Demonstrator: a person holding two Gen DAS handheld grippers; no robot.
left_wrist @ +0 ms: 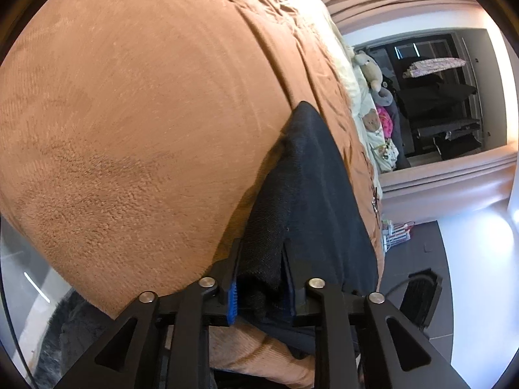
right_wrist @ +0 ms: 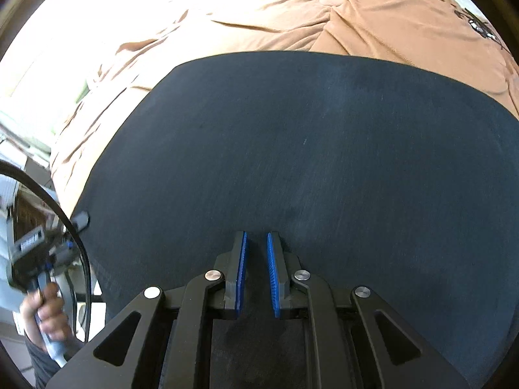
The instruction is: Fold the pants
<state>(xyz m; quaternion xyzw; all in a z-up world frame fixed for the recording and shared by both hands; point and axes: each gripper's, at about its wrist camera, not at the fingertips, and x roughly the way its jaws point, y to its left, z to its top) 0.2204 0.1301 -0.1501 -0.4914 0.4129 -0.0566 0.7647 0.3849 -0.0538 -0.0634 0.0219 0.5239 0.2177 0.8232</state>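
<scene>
Brown fleece blanket (left_wrist: 129,129) fills your left wrist view. Your left gripper (left_wrist: 262,288) has its fingers clamped on a bunched edge of the dark pants (left_wrist: 308,188), which run away along the bed. From the right wrist, the pants (right_wrist: 308,146) lie flat and broad ahead; your right gripper (right_wrist: 257,272) hovers at their near edge, fingers slightly apart, holding nothing.

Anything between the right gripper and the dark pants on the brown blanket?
Nothing visible. The right gripper sits directly over the dark denim pants, jaws slightly apart, with no object between. The left gripper already clamps a pants edge on the brown fleece blanket.
</scene>
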